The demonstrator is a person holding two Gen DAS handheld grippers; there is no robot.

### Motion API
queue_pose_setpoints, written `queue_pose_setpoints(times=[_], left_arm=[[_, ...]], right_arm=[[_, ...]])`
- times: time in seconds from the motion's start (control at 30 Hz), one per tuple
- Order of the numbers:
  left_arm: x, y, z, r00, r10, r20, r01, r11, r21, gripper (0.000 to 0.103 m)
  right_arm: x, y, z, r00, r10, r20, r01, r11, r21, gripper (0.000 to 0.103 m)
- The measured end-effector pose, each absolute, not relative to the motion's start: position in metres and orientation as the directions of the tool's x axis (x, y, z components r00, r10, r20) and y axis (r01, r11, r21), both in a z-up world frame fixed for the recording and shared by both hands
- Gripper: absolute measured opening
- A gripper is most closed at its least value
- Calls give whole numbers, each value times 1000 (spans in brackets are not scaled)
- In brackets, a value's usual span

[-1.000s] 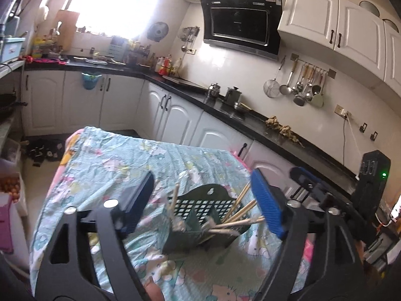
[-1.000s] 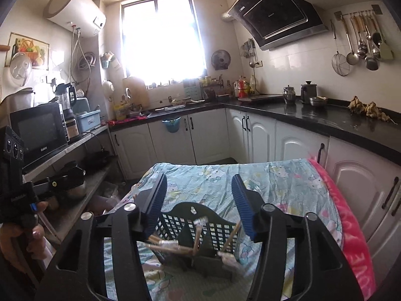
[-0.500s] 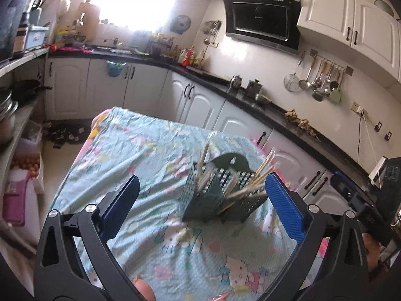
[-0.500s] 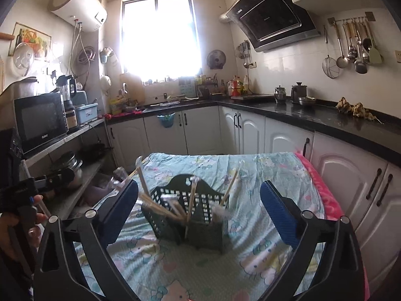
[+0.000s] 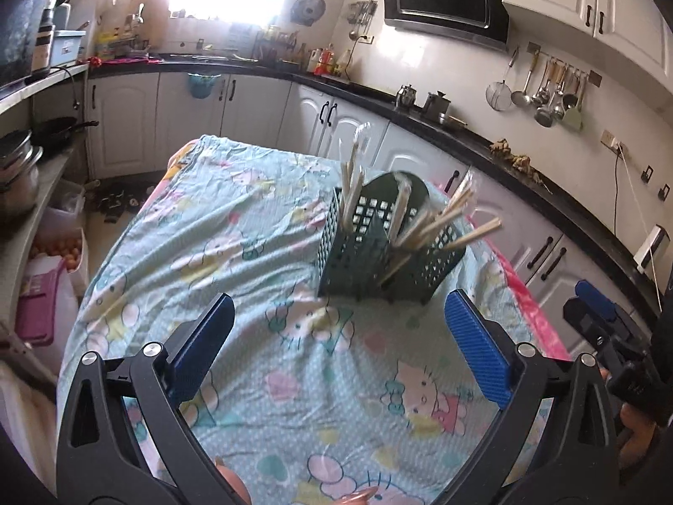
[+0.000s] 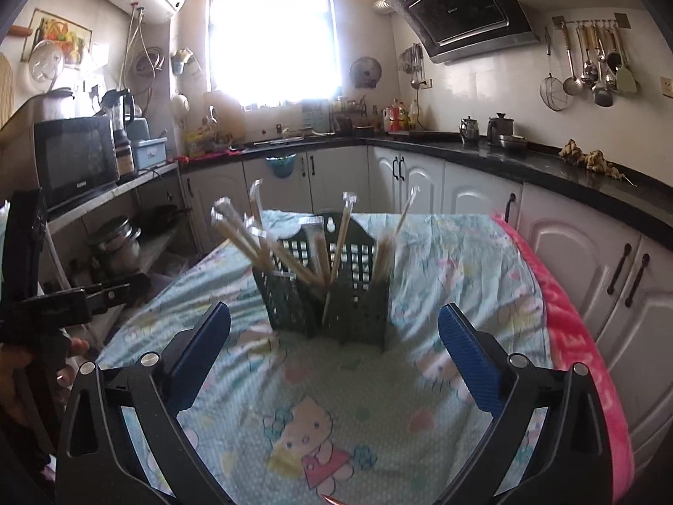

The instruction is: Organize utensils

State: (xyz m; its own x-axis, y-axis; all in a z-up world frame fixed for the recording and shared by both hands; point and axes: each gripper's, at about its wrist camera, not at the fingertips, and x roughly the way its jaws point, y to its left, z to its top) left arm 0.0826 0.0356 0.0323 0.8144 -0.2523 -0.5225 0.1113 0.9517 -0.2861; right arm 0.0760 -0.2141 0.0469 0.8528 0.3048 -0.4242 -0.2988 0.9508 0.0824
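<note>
Landmark: dark green slotted utensil holder (image 5: pixel 378 248) standing upright on the cloth-covered surface (image 5: pixel 235 252), toward its far end.
Utensils: wrapped chopsticks (image 6: pixel 269 248) stand in the holder's compartments, leaning outward at different angles; their wrapper tips stick up above the rim. None lie on the cloth around the holder.
Left gripper (image 5: pixel 336 349): on the near side of the holder, well apart from it; jaws spread wide, holding nothing.
Right gripper (image 6: pixel 334 345): also on the near side of the holder, jaws spread wide and empty, aimed at its front wall.
Why held so: with both tools empty and clear of the holder, nothing can snag the leaning sticks.
Progress: judged done or nearly so, since every visible stick sits inside the holder.
</note>
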Motion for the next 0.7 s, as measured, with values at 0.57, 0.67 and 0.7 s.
queue_pose_setpoints(times=[0.57,0.67,0.7], left_arm=[[42,24,5,892,-161,-423,75,974,-215,92],[39,21,4,899,-166,-406,86,974,-207,92],[38,20,4,900,-163,-403,84,975,-205,92]], right_arm=[[48,-202,-4,917,265,-297,-276,961,5,97],[44,-206,0,930,262,-259,-266,964,20,97],[43,-207,1,934,259,-247,-262,965,19,97]])
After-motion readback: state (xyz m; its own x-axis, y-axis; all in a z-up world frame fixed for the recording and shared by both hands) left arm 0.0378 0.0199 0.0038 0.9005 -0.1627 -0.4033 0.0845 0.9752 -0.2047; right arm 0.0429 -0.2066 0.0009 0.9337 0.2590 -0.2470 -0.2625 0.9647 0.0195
